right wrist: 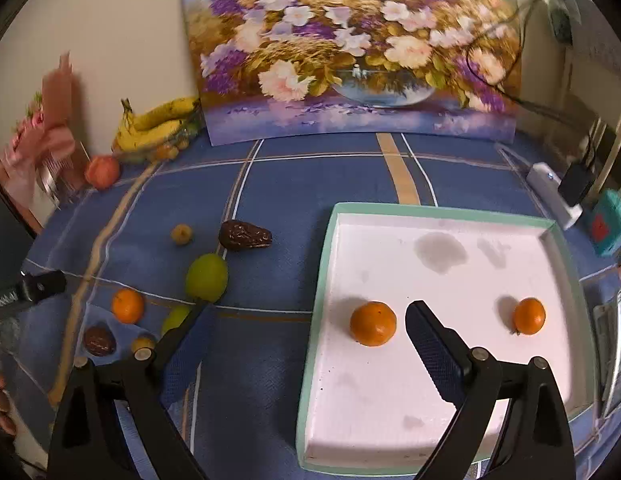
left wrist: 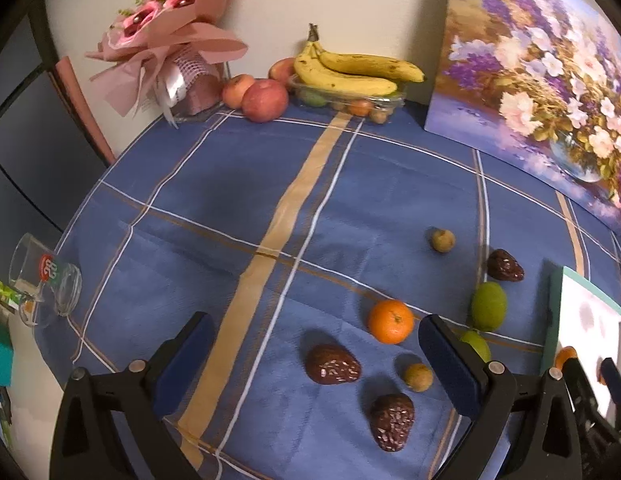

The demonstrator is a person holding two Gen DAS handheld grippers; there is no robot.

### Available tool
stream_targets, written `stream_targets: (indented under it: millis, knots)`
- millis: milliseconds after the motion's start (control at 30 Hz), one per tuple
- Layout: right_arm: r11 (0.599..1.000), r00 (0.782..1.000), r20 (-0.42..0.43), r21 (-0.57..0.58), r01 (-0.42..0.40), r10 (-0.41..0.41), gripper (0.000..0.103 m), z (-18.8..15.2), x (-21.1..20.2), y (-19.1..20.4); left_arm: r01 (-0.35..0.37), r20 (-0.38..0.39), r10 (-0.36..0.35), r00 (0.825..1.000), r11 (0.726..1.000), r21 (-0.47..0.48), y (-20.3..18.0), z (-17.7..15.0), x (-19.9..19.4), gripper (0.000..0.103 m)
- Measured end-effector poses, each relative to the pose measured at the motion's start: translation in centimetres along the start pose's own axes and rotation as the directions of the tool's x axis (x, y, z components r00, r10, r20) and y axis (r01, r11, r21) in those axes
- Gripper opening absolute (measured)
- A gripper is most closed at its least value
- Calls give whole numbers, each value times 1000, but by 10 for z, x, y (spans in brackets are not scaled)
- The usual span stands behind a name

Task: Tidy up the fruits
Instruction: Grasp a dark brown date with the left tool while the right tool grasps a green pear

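Left gripper (left wrist: 315, 354): held low over the cloth (left wrist: 238, 184), fingers wide apart and empty; a date (left wrist: 333, 364) lies between them, so it is judged to be lined up for a pick.
Right gripper (right wrist: 308, 322): held over the near-left edge of the tray (right wrist: 325, 264), fingers wide apart and empty; it is judged to be between picks.
Tray: white inside with a pale green rim, set at the right of the table, seemingly chosen as the place for sorted fruit.
Sorted fruit: two oranges, one (right wrist: 373, 323) just beside the right finger and the other (right wrist: 529, 315) well apart to the right, both resting inside the tray.
Loose fruit: a third orange (left wrist: 391, 321), a second date (left wrist: 392, 421), a third date (left wrist: 505, 265), two green fruits (left wrist: 488, 306) and (left wrist: 476, 344), and two small tan fruits (left wrist: 443, 240) and (left wrist: 418, 377), all left scattered on the cloth beside the tray.
Progress: judged early, with most fruit not yet sorted.
Surroundings: bananas (left wrist: 352, 68) are laid over a clear dish at the back wall, with apples (left wrist: 265, 100) beside them; a painting (right wrist: 350, 52) is leaned on the wall and a bouquet (left wrist: 166, 36) stands in the corner.
Obstacles: the fruit is crowded, so a neighbour may be nudged; a glass (left wrist: 44, 278) lies tipped at the left edge, well apart from the work.
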State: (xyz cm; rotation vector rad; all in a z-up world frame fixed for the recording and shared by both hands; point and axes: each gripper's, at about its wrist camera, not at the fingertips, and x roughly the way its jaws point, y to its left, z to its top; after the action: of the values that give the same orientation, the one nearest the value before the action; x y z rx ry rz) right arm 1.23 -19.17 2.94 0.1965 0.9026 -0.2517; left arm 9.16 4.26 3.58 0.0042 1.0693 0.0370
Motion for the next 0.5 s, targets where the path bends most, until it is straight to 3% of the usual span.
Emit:
stream_targets:
  millis: [200, 300, 400, 500]
  knots:
    - [996, 996, -9, -16, -89, 89, 95, -5, 8, 21, -9, -17, 8, 1000, 999, -41, 20, 3, 7, 103]
    - [984, 985, -18, 41, -173, 174, 95, -8, 12, 24, -6, -22, 5, 1000, 998, -70, 34, 5, 9, 103]
    - [991, 990, -35, 0, -137, 137, 95, -8, 12, 38, 15, -18, -17, 1000, 994, -108, 48, 6, 10, 103]
    - [985, 986, -16, -40, -165, 165, 95, -8, 8, 50, 53, -12, -56, 998, 988, -144, 59, 5, 11, 103]
